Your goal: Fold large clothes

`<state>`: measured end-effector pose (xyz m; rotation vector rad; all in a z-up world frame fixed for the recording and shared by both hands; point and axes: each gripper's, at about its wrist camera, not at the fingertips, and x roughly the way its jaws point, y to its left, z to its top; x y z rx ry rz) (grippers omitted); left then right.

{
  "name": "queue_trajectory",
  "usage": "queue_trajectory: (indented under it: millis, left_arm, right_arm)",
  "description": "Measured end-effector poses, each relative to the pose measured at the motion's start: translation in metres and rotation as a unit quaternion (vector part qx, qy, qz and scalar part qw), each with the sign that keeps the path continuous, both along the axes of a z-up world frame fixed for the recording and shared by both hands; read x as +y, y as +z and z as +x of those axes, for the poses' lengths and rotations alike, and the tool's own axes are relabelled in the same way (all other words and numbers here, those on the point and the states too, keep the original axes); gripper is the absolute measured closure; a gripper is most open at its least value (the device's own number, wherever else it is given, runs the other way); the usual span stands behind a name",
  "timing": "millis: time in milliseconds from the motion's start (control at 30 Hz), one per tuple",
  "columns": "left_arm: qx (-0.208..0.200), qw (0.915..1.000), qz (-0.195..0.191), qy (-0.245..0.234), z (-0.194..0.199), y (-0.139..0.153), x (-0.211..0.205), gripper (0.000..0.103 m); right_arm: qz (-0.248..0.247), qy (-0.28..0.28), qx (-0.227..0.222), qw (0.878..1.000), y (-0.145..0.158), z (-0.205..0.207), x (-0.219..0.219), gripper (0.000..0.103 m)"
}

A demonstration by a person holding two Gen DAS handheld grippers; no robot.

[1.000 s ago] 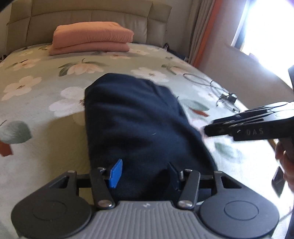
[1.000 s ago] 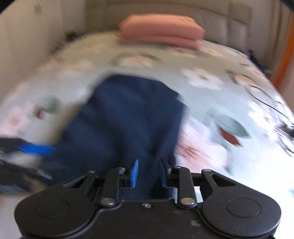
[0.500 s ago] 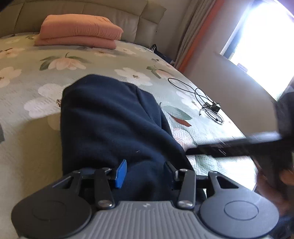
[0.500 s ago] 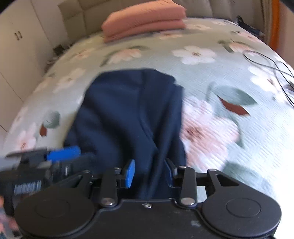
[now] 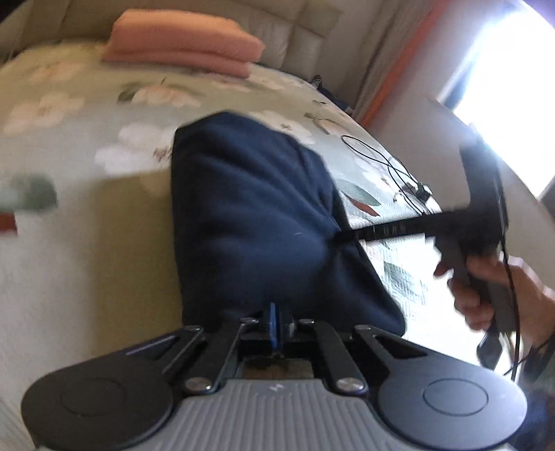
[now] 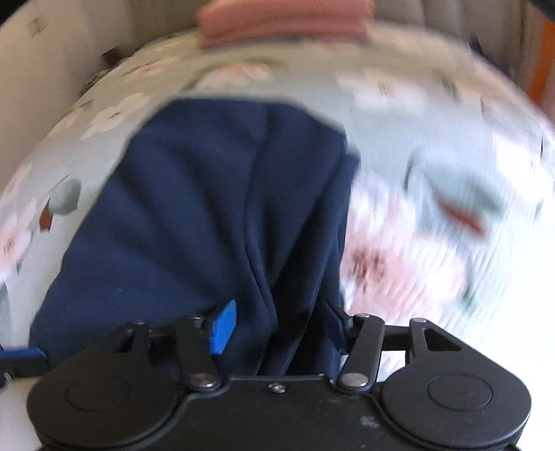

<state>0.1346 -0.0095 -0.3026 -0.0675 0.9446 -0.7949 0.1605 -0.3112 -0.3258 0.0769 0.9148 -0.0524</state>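
Two grippers work on one navy garment (image 5: pixel 249 215) that lies folded lengthwise on the floral bedspread (image 5: pixel 86 222), running from the near edge of the bed toward 12 o'clock. In the left wrist view our left gripper (image 5: pixel 277 324) has its jaws pressed together on the near hem of the cloth, the blue pad (image 5: pixel 272 322) all but hidden in the fabric. At 3 o'clock in that same view our right gripper (image 5: pixel 341 236) comes in sideways, its tip touching the right edge of the garment where the cloth puckers; our right hand (image 5: pixel 492 295) grips its handle. From the right wrist view the right gripper's jaws stand spread, with a raised fold of the navy cloth between the blue pad (image 6: pixel 223 328) at 7 o'clock and the opposite finger; we cannot tell whether either pad presses on it. Both views are blurred. Folded pink bedding (image 5: pixel 184 45) rests at 12 o'clock against the padded headboard (image 5: pixel 288 27), well apart from the garment. Black cable (image 5: pixel 388 163) loops on the bedspread at 2 o'clock, near the bright window (image 5: pixel 503 73) and the orange-edged curtain (image 5: pixel 399 66).
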Motion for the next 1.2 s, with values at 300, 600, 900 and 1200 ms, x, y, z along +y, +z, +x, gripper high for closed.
queue_trajectory:
  millis: [300, 600, 900, 1200]
  left_arm:
    - [-0.006, 0.9997, 0.002, -0.024, 0.02, -0.001, -0.034, 0.095]
    - [0.025, 0.9994, -0.013, -0.018, 0.018, -0.02, -0.046, 0.095]
    - [0.052, 0.9953, 0.054, 0.061, 0.02, 0.037, -0.042, 0.07]
    - [0.071, 0.9845, 0.126, 0.099, 0.009, 0.035, -0.045, 0.056]
  right_arm:
    - [0.043, 0.022, -0.037, 0.998, 0.007, 0.11, -0.002, 0.066]
    - [-0.067, -0.034, -0.037, 0.996, -0.029, 0.145, -0.014, 0.071]
    - [0.005, -0.064, -0.057, 0.996, 0.024, 0.01, -0.018, 0.052]
    - [0.062, -0.017, 0.017, 0.998, 0.006, -0.074, 0.053, 0.051]
